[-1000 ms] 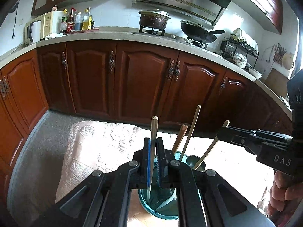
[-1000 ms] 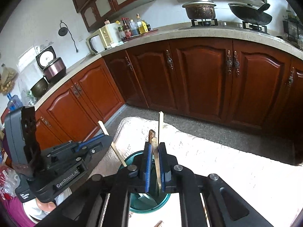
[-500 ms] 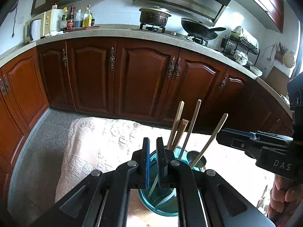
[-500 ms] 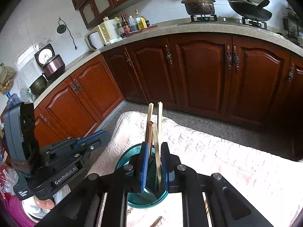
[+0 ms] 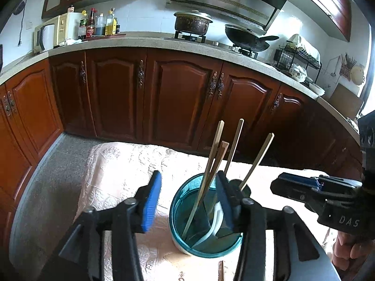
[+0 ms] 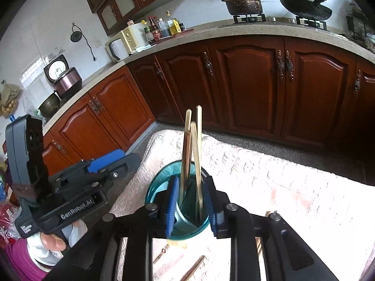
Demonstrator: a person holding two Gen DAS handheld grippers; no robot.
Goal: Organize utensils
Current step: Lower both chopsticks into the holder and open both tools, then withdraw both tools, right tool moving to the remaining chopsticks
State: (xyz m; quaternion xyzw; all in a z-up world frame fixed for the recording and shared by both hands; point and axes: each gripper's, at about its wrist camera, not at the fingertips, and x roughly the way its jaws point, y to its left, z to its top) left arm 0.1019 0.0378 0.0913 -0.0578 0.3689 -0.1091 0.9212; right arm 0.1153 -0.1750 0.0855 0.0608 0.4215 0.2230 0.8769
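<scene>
Chopsticks (image 5: 234, 147) of pale wood and bamboo stand on end in a round, translucent teal plastic cup (image 5: 180, 213), leaning against its rim; four sticks rise above it in the left wrist view, three (image 6: 193, 154) in the right wrist view, where the cup (image 6: 154, 187) sits on a pale embossed cloth covering the table (image 6: 269, 182). A curved white piece, perhaps a spoon handle (image 5: 216, 217), lies inside the cup, and a dark rounded object shows just behind the rim; what it is cannot be told. The left tool (image 5: 188, 201) has just been opening and stands released, one blue pad over bare cloth, the other at the cup's mouth, gripping nothing. The right tool (image 6: 191, 201) has also been easing apart; its blue pads straddle the cup's mouth with two sticks between them, seemingly not pressed. Each tool partly blocks the near side of the cup in its own view. Behind the table (image 5: 117, 164) run dark red wooden cabinet doors (image 5: 182, 98) under a speckled stone counter carrying a cream microwave (image 5: 50, 35), sauce bottles, a lidded pot and a black wok. Only the right wrist view shows loose brown sticks (image 6: 194, 267) lying on the cloth near its bottom edge, a rice cooker (image 6: 66, 82), and the left tool (image 6: 112, 164) from the side, held in a hand (image 6: 52, 242). Only the left wrist view shows a dish rack (image 5: 297, 63).
</scene>
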